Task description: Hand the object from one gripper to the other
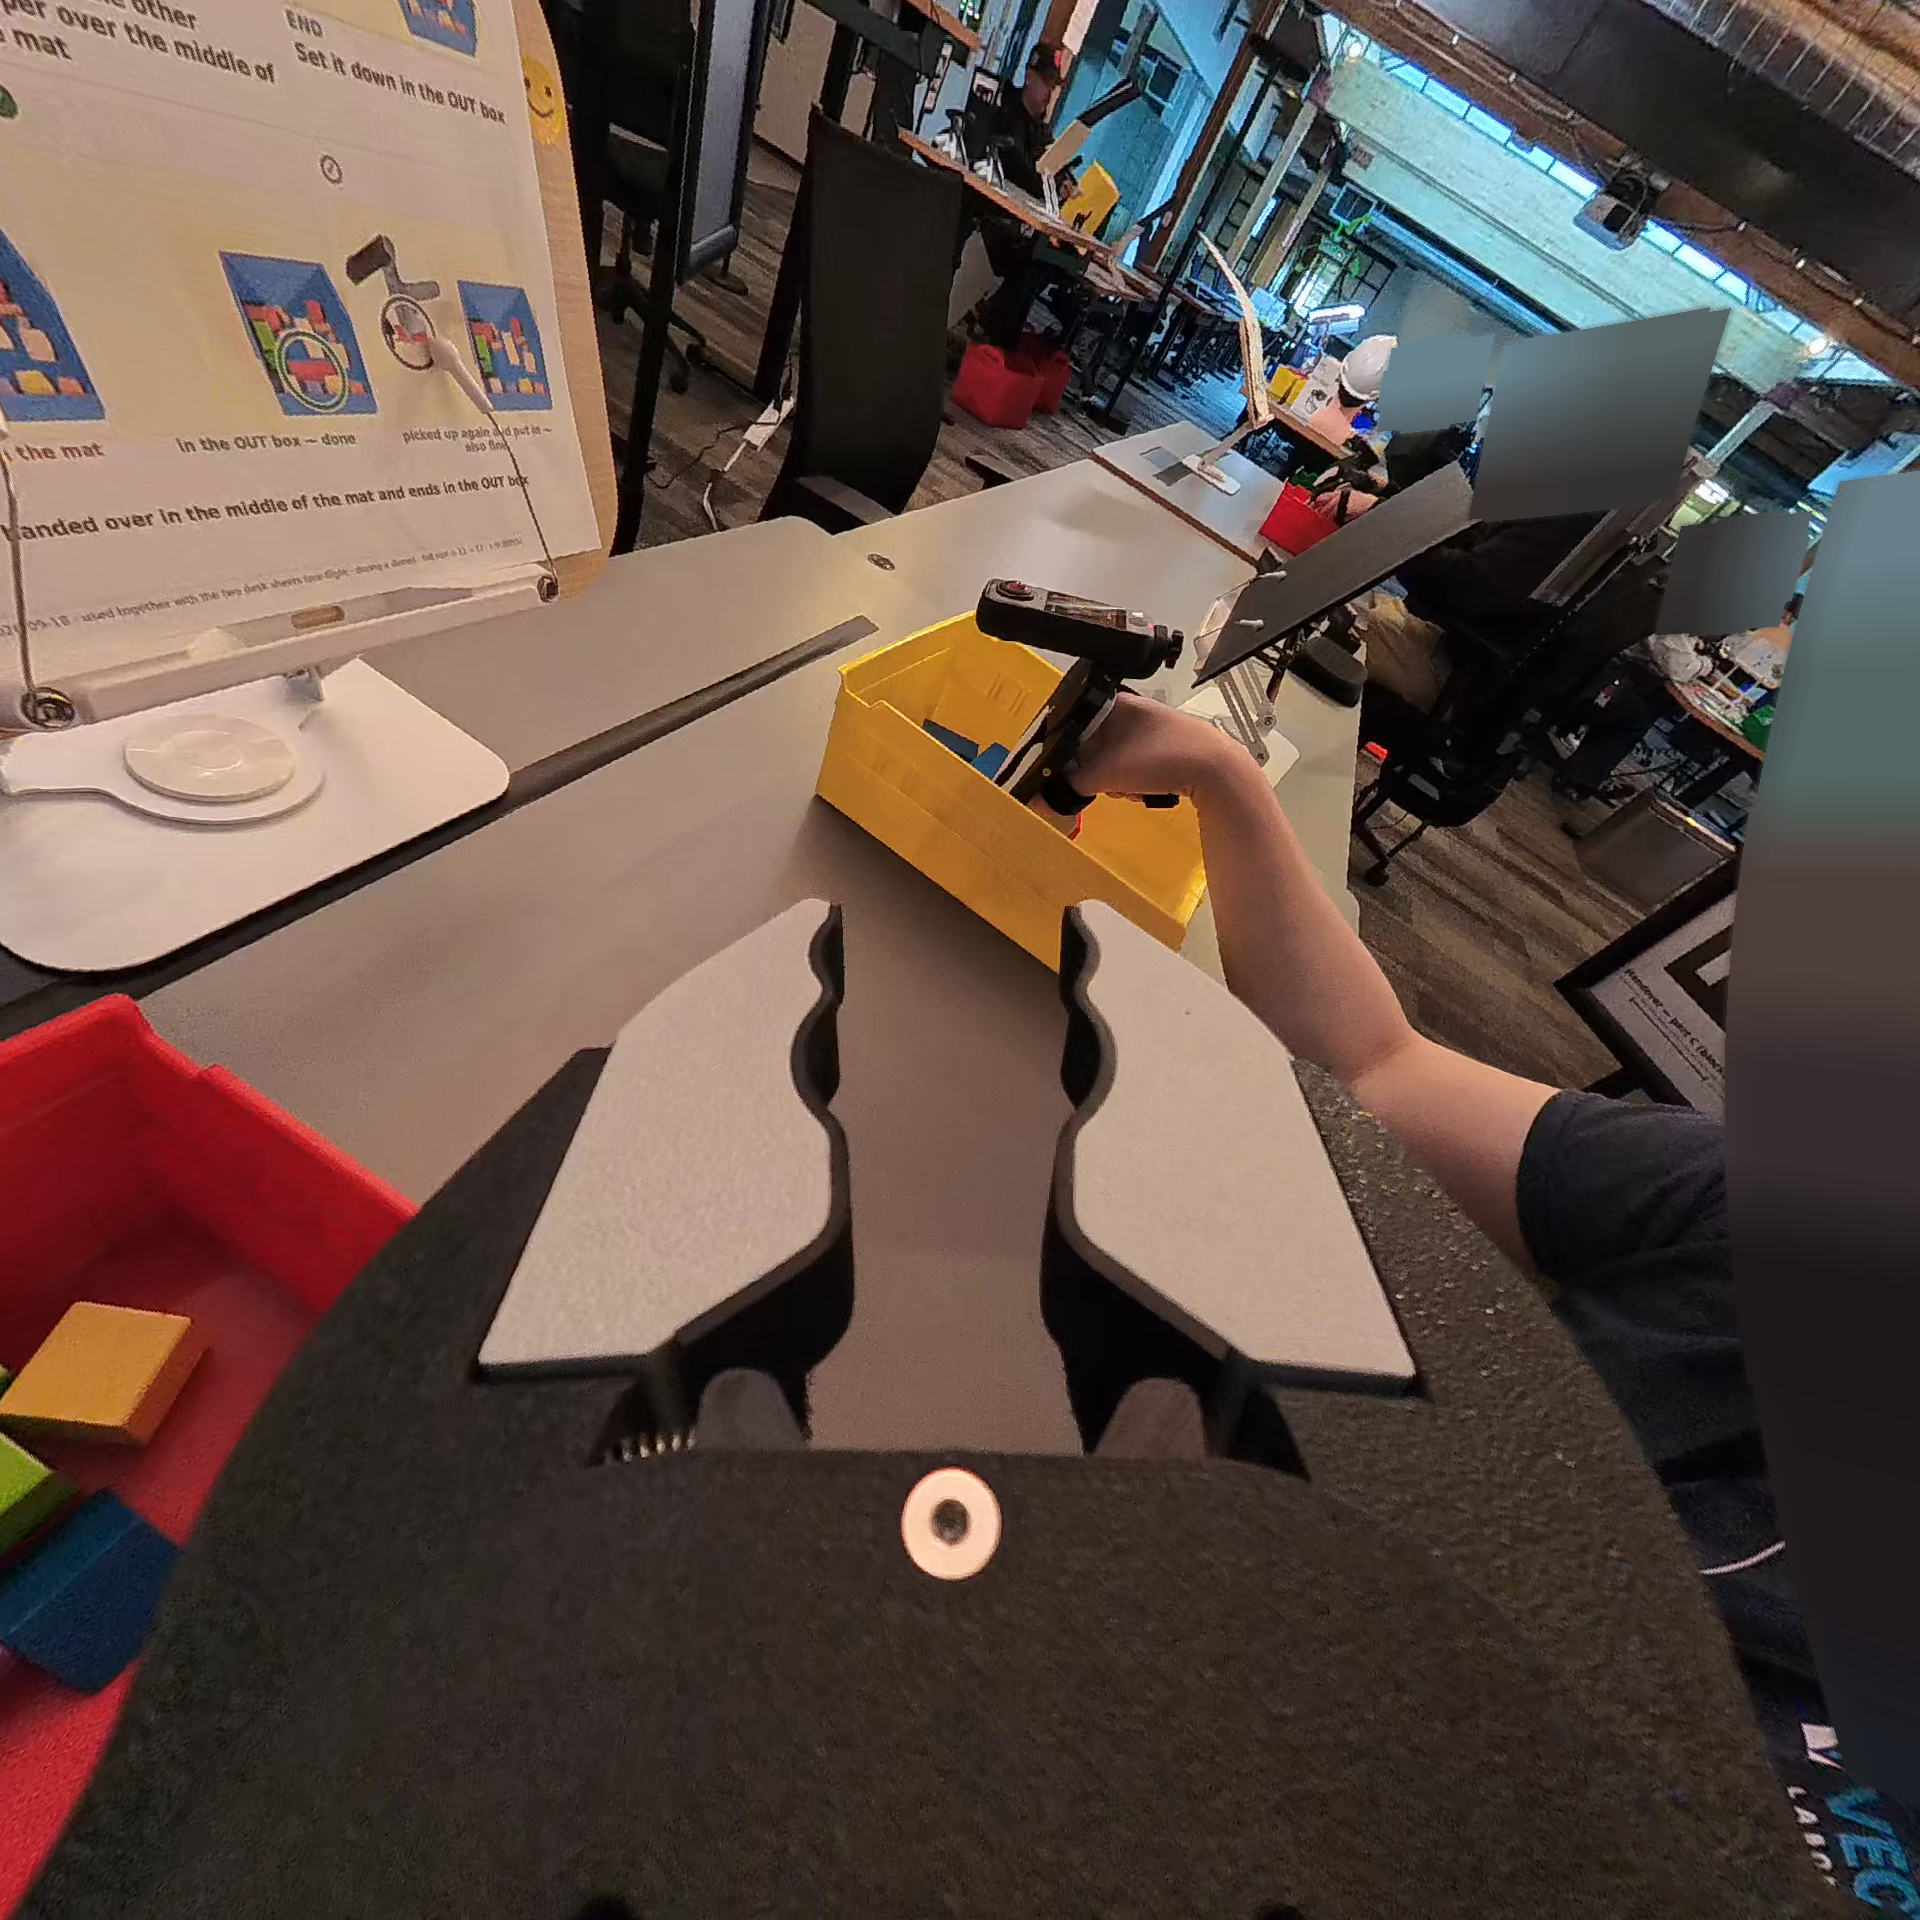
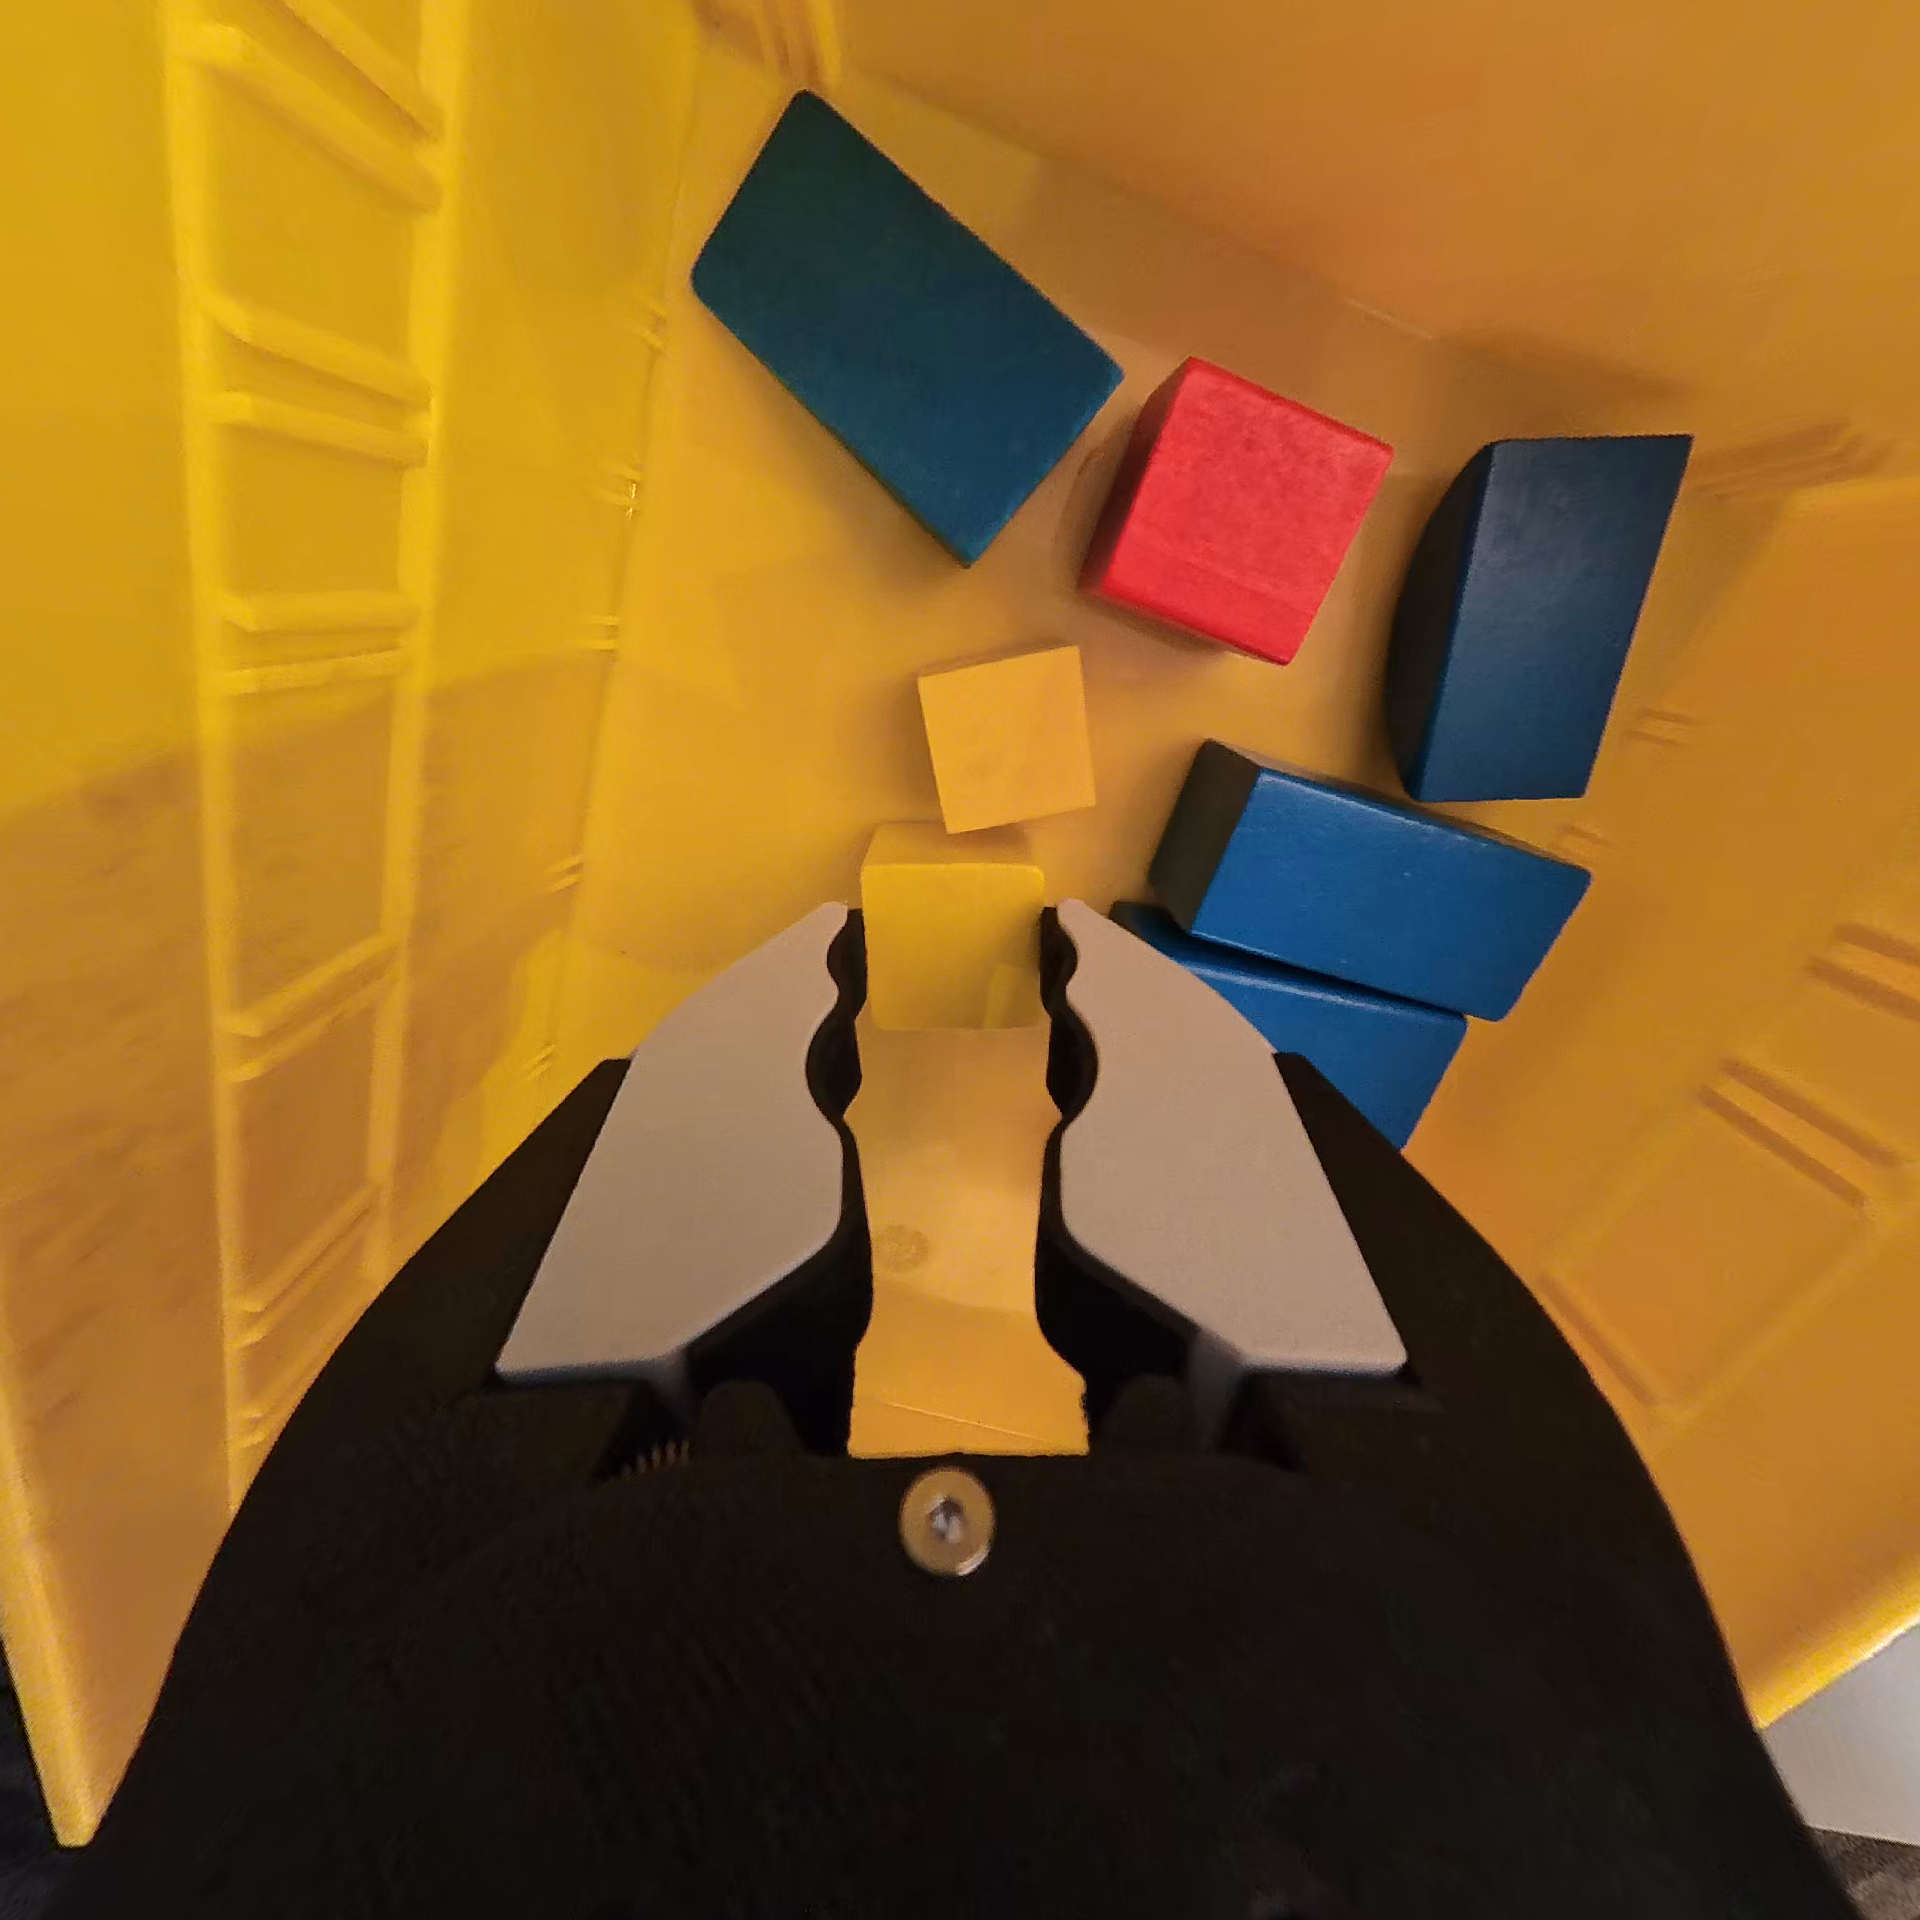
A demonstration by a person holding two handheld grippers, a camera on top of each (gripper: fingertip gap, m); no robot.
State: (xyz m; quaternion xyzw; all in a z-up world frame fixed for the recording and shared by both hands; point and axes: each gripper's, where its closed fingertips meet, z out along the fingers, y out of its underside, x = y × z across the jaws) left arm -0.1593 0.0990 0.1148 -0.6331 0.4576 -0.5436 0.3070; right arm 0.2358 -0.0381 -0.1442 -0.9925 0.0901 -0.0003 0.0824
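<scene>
The right gripper [image 2: 951,914] is down inside the yellow bin [image 2: 312,727], its fingertips touching both sides of a yellow block [image 2: 951,935] on the floor, with a second yellow cube [image 2: 1006,736], a red cube [image 2: 1236,509] and blue blocks [image 2: 1371,894] beyond. The left gripper [image 1: 948,914] hangs over the grey table [image 1: 644,862], jaws apart and empty, a red bin [image 1: 156,1164] at its left.

A small yellow wooden block [image 2: 951,940] with rounded edges sits upright at the tips of the right gripper [image 2: 951,925], both fingertips against its sides, down inside the yellow bin [image 2: 312,727]. A second yellow cube [image 2: 1006,736] lies just beyond it at 12 o'clock, flat on the bin floor.
</scene>
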